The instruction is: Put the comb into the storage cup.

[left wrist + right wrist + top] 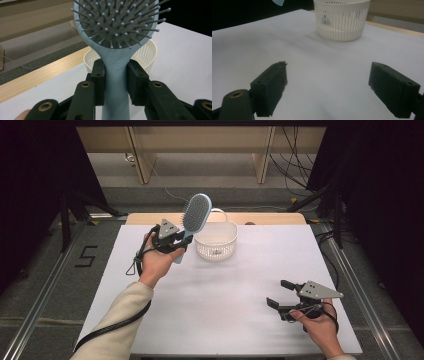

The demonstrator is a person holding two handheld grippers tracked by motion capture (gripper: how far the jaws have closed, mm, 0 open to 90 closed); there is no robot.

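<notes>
A light blue hairbrush (196, 213) is held up in the air at the left of a white slotted basket (216, 241), its bristled head tilted toward the basket. My left gripper (181, 240) is shut on the brush's handle. In the left gripper view the two black jaws clamp the blue handle (115, 75) just below the bristle pad, with the basket (147, 53) behind it. My right gripper (277, 292) rests low near the table's front right, open, with nothing between its jaws. In the right gripper view the basket (342, 20) stands ahead on the white surface.
The white table top (220, 300) has a wooden edge (270, 218) along its far side. Wooden furniture legs and cables lie on the floor beyond. Dark curtains flank both sides. A floor mark "5" (86, 256) sits at the left.
</notes>
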